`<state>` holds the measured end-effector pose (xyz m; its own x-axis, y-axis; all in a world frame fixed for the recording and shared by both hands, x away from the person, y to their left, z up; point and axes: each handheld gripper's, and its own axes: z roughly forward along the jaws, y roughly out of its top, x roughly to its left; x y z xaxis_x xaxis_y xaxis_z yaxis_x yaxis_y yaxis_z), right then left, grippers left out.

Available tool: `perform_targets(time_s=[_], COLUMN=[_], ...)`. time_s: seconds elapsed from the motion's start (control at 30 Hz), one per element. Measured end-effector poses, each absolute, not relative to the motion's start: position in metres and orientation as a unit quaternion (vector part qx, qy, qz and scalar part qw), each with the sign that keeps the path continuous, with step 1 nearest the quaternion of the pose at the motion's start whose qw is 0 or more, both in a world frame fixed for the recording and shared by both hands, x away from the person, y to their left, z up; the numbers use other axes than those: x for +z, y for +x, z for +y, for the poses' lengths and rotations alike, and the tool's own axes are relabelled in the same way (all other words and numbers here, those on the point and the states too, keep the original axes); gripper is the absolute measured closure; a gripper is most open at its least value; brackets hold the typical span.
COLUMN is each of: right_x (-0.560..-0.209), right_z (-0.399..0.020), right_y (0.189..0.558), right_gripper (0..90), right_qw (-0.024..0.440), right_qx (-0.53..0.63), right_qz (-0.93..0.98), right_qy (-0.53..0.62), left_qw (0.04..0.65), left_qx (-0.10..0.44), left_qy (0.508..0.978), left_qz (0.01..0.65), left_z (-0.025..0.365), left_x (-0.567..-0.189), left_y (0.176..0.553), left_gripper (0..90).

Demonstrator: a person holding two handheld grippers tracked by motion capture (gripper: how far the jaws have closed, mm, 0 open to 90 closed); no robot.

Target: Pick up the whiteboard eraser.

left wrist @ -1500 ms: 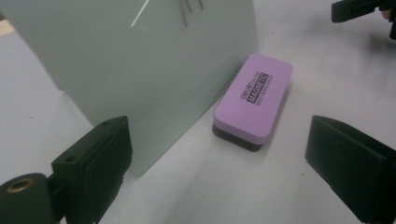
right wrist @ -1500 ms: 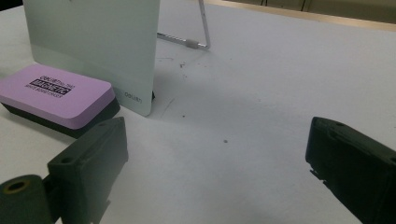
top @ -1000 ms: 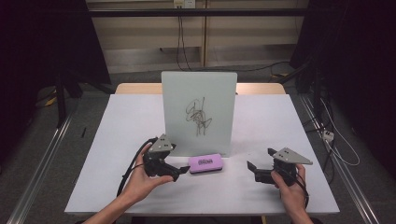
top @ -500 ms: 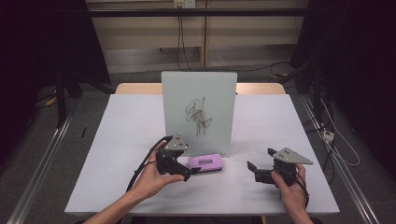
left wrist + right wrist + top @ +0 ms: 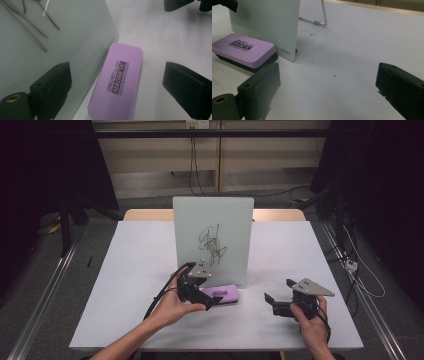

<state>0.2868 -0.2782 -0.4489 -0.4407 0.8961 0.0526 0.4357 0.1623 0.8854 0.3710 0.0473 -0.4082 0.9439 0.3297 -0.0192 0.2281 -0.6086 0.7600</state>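
Over eraser (image 5: 117, 83) | left gripper (image 5: 210, 299) jaws wide, holding nothing

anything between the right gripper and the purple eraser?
Nothing: bare white table between the right gripper and the purple eraser in the high view. The right gripper view agrees; the whiteboard stands behind.

Purple eraser (image 5: 117, 82) w/ blk text; white board (image 5: 212, 237), blk scribbles.
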Motion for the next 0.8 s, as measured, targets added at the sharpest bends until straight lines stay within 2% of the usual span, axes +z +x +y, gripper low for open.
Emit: perform_targets(time_s=[0.27,0.6,0.7,0.77,0.8], right_x=[-0.449,-0.450,-0.450,-0.449,-0.450], right_z=[-0.278,-0.278,-0.277,-0.277,-0.277], right_y=[0.287,0.288,0.287,0.287,0.287], right_gripper=[6.1,6.2,6.2,6.1,6.1], right_qw=[0.255,0.253,0.253,0.252,0.252], right_qx=[0.451,0.448,0.449,0.450,0.450], right_qz=[0.719,0.721,0.722,0.721,0.721], right_qy=[0.463,0.464,0.462,0.462,0.463], left_qw=[0.391,0.365,0.359,0.341,0.352], left_qx=[0.065,0.050,0.032,0.048,0.030], left_qy=[0.910,0.922,0.927,0.932,0.930], left_qz=[0.123,0.116,0.106,0.111,0.103], left_z=[0.036,0.020,0.016,0.016,0.015], left_x=[-0.402,-0.405,-0.406,-0.405,-0.410], left_y=[0.376,0.387,0.389,0.388,0.389], left_gripper=[12.9,17.0,20.1,20.1,20.1])
